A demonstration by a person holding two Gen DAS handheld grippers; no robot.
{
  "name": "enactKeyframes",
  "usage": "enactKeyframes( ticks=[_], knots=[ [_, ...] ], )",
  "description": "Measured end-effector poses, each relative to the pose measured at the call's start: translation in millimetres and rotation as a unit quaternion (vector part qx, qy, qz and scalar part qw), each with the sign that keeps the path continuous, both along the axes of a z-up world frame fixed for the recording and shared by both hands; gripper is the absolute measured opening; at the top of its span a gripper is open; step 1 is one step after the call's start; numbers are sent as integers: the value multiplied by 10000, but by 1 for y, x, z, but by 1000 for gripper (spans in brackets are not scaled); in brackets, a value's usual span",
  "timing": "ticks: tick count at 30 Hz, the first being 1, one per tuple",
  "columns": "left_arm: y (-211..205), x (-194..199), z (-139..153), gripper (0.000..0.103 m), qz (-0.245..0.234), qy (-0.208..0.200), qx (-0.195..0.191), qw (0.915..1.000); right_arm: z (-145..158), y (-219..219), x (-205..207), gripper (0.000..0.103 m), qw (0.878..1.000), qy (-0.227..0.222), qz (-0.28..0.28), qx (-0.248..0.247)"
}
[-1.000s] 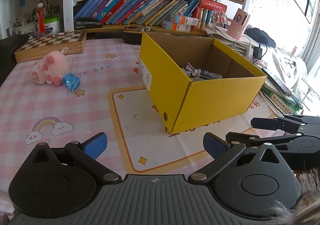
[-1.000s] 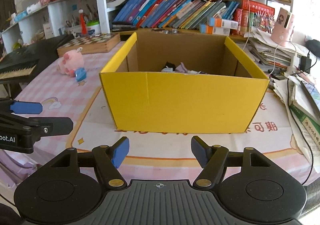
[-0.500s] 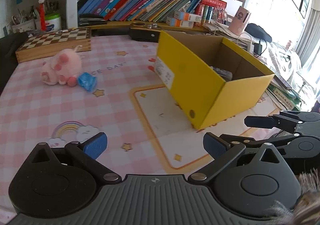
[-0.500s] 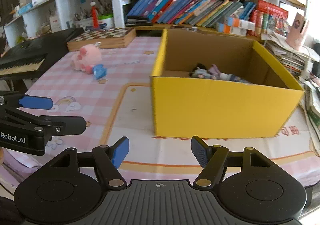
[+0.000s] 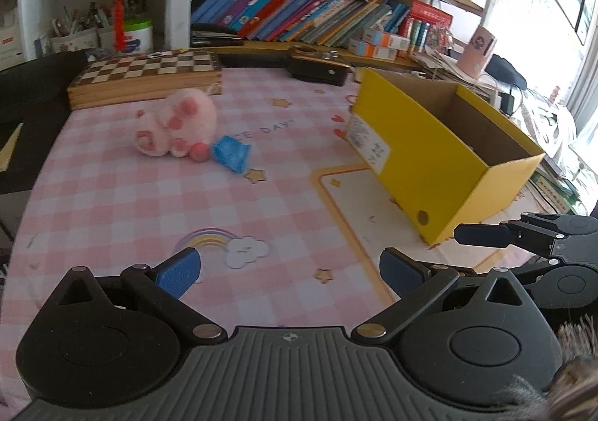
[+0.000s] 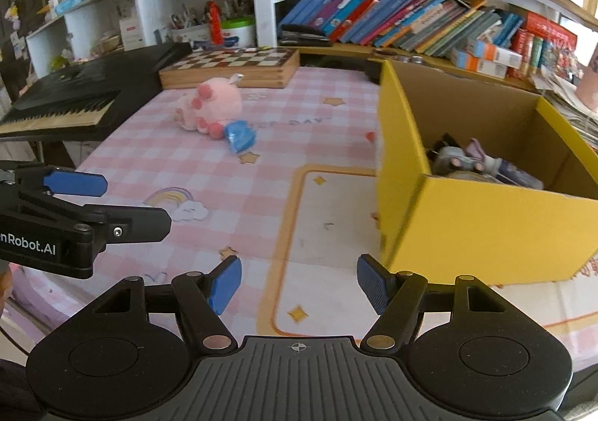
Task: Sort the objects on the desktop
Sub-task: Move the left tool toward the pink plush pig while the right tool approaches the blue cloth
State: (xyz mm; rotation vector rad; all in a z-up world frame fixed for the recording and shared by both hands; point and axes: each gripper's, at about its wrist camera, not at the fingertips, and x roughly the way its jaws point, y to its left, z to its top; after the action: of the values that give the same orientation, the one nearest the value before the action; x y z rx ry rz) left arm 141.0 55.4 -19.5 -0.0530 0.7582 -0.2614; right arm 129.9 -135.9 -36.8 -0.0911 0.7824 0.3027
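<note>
Two things are left on the worktop [image 5: 112, 204]: a pink plush [image 5: 179, 125] and blue packet [image 5: 231, 155], touching. Several items [image 6: 474, 163] are already boxed in the yellow box [image 6: 486, 230]. Both tongs, left [image 5: 289, 273] and right [image 6: 299, 282], are spread, empty.

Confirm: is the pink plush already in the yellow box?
No, the pink plush lies on the checked tablecloth, left of the yellow box.

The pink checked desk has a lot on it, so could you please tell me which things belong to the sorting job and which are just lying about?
Part of the job:
- pink plush toy
- blue packet beside the plush
- yellow box, some small items already inside
- left claw and right claw, both open and empty

Just lying about:
- chessboard
- keyboard
- shelf books
</note>
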Motion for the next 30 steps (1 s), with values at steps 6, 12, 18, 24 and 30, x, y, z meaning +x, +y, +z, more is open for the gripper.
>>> enactKeyframes(
  ticks=[6,12,18,24,30],
  knots=[
    [30,5,1,103,209,-41,3,9998,-1,26,10,70,9999,-19,113,47],
    [59,15,3,103,424,-141,-56,9990,0,49,22,70,9998,-108,151,78],
    [82,35,5,103,573,-318,-87,9978,0,68,39,70,9996,-242,144,82],
    [94,68,2,103,592,-428,-74,9973,-6,85,62,70,9991,-408,121,35],
    [92,111,-10,103,543,-381,-54,9978,-16,101,97,70,9986,-529,61,-55]
  ],
)
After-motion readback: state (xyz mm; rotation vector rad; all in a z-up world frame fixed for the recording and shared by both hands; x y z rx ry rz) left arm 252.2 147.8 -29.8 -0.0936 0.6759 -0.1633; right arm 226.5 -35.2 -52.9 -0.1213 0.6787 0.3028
